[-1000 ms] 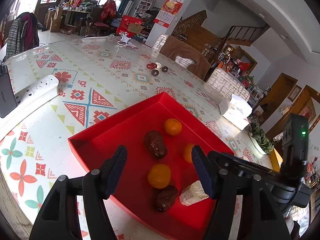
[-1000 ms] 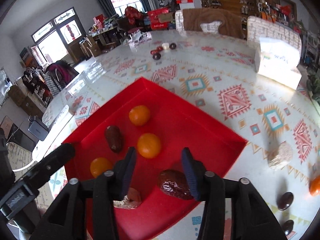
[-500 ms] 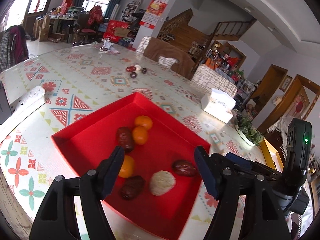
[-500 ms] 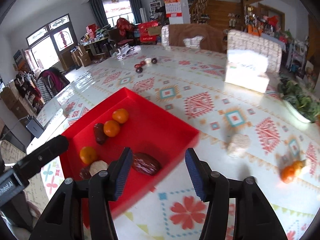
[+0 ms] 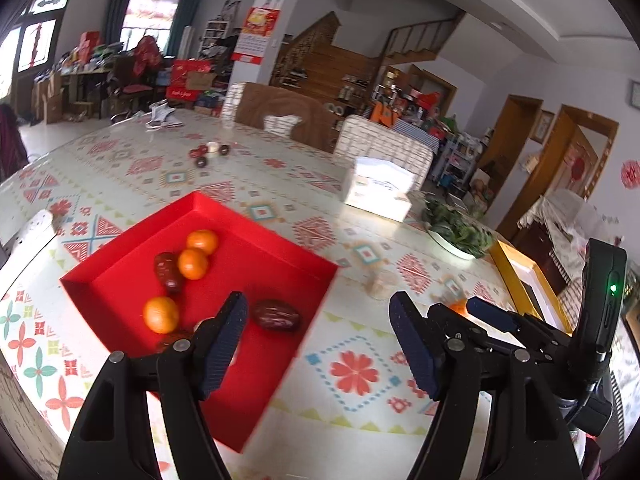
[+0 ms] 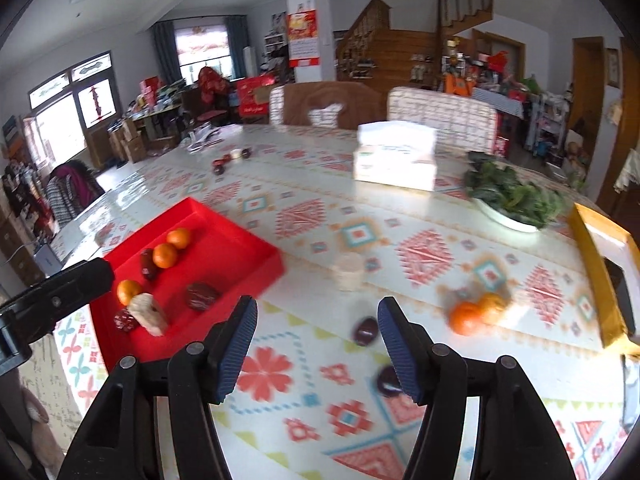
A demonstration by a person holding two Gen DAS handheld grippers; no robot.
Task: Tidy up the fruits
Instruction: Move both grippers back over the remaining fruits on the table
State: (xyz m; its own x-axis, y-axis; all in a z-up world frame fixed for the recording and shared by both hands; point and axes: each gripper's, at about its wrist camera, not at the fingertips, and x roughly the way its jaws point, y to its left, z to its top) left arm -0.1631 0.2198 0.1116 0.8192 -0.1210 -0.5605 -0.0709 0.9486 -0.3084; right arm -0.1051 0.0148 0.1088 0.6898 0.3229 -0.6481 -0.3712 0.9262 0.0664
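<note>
Holding both tools over the patterned counter (image 6: 424, 256), we see our left tool (image 5: 320, 344) open and empty, and our right tool (image 6: 318, 354) empty too, its jaws just opening wider. The red tray (image 6: 224, 248) holds three oranges and some dates. Two oranges (image 6: 476, 314) lie outside the tray, near the counter's right edge.

red tray (image 6: 240, 248), orange mandarins (image 6: 165, 255), geometric-patterned tablecloth (image 6: 424, 256)

A lived-in family home: a big dining table (image 6: 400, 216) under a patterned cloth, padded chairs (image 6: 440, 116), a wooden staircase (image 6: 460, 12), a wall calendar (image 6: 303, 38), curtained windows (image 6: 200, 50) and stacked boxes (image 6: 128, 140) (much household clutter behind).
</note>
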